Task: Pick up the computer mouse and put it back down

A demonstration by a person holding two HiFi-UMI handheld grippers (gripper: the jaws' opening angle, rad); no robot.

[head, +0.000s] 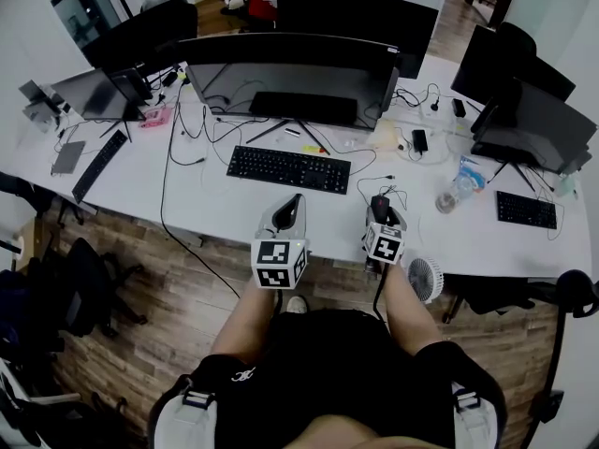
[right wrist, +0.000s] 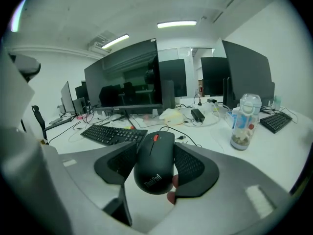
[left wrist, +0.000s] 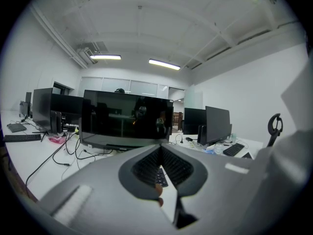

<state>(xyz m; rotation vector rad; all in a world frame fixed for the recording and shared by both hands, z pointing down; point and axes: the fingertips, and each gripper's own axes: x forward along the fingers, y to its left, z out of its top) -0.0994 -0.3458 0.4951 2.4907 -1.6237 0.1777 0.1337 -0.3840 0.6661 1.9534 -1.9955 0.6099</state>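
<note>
Head view: my left gripper (head: 291, 206) hangs at the white desk's (head: 215, 204) front edge, at 6 o'clock from the black keyboard (head: 288, 168). My right gripper (head: 380, 211) is at the keyboard's 4 o'clock.

Left gripper view: my jaws are pressed together with nothing between them, facing a curved monitor (left wrist: 124, 119).

Right gripper view: my jaws clamp the black computer mouse (right wrist: 154, 163) by its sides. A water bottle (right wrist: 243, 121) stands at its 2 o'clock.

The black computer mouse (right wrist: 154, 160) bears the word "ThinkPad" near its rear end.
</note>
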